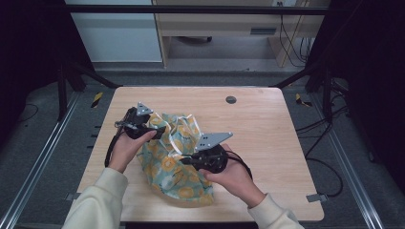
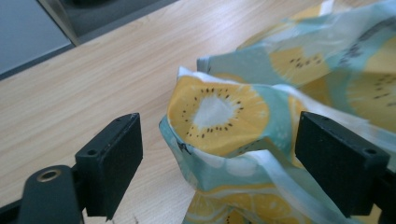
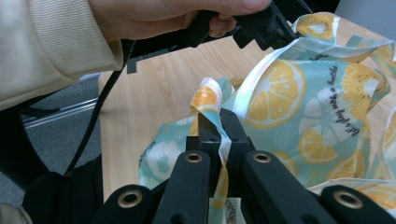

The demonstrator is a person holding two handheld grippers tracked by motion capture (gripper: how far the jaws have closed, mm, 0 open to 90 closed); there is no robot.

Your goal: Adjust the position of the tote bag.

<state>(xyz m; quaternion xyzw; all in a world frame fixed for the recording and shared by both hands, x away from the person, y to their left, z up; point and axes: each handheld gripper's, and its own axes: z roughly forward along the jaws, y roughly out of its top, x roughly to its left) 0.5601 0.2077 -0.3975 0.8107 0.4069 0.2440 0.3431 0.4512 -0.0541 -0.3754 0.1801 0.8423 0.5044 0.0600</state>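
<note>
I see the crumpled fruit-print fabric bag [image 1: 174, 160] lying mid-counter [image 1: 267, 133] on pale woodgrain. My right gripper [image 3: 218, 122] has its jaws pinched on a bag edge fold; my left gripper [image 2: 219, 163] stands wide, straddling the bag's rim.

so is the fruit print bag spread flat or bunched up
Bunched up. The fruit print bag lies crumpled in folds on the table, and the right gripper pinches a gathered edge.
</note>
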